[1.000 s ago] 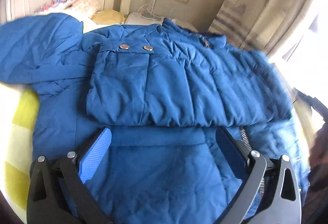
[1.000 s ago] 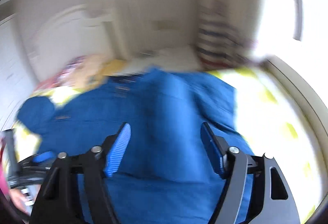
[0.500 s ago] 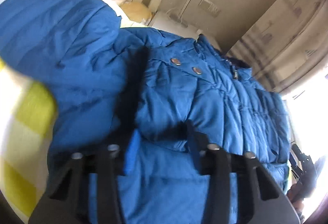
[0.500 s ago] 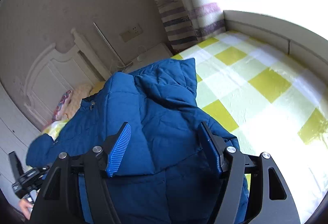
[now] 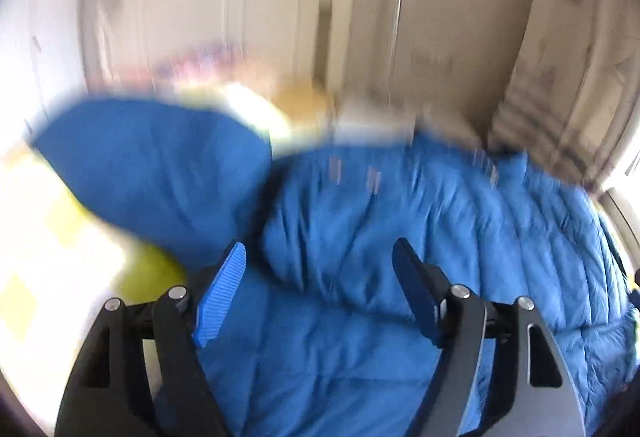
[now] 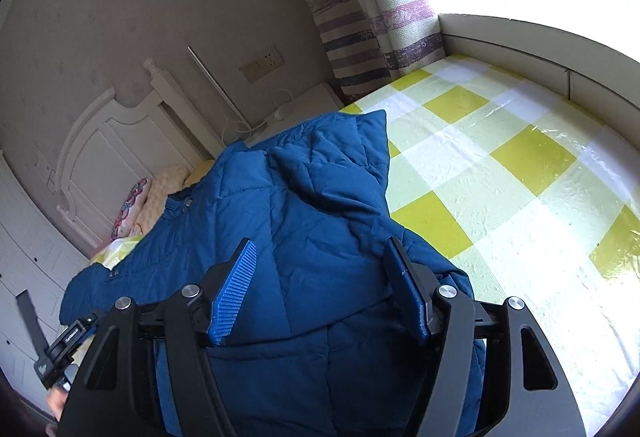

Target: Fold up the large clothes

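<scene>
Blue quilted jacket [image 6: 304,221], folded, puffy

Yellow-checked bed sheet [image 6: 500,173], white headboard [image 6: 104,141], striped curtain [image 6: 384,17], wall socket [image 6: 262,63], patterned pillows [image 6: 152,197] by headboard

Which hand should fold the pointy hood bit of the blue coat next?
Probably the right. The right hand-held gripper is open and faces the hood of the coat, in a sharp view. The left hand-held gripper is open too, but its view is blurred.
</scene>
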`<state>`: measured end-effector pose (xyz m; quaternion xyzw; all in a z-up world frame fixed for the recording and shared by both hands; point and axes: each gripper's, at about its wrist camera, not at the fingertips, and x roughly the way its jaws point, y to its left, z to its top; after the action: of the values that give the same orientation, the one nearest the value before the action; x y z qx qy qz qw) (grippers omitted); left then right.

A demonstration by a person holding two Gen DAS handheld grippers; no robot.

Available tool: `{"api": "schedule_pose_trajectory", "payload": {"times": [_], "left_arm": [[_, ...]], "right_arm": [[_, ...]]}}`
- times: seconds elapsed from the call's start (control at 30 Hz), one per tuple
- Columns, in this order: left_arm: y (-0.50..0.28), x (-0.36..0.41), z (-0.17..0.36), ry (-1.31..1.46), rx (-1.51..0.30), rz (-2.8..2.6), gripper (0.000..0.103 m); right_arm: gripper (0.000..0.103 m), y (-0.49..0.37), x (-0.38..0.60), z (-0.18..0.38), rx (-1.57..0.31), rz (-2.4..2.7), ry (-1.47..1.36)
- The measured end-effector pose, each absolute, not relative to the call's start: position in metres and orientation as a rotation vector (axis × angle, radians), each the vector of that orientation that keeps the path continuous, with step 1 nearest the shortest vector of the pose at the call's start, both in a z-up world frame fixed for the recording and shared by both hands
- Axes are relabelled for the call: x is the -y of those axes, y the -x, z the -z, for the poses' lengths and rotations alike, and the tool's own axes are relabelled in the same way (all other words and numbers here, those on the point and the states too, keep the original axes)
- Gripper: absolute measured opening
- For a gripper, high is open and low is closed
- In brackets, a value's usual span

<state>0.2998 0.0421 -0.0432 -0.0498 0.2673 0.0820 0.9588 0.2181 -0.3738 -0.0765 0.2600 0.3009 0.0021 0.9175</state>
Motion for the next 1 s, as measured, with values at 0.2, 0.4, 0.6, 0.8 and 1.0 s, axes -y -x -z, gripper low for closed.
{"api": "schedule_pose_trajectory", "payload": {"times": [0.2,0.4,0.6,0.8,1.0], "left_arm": [[-0.317,-0.002,0.059,-0.017,-0.612,0.117,0.101],[-0.351,-0.053,0.088,0.328,-0.77,0.261,0.1],[-0.35,-0.048,0.085,0.3,-0.776,0.246,0.1],[-0.342,-0.056,0.087,0.33,-0.768,0.26,0.1],[-0.343,-0.052,0.086,0.312,-0.774,0.252,0.1]], "right_arm": [[0.058,-0.204,0.368,0.05,-0.543,0.179,-0.363],[0.058,-0.227,0.327,0.072,-0.84,0.27,0.108],[0.058,-0.236,0.322,0.08,-0.913,0.256,0.186],[0.068,-0.226,0.315,0.08,-0.952,0.17,0.266],[0.076,-0.25,0.309,0.086,-0.868,0.298,0.316]]}}
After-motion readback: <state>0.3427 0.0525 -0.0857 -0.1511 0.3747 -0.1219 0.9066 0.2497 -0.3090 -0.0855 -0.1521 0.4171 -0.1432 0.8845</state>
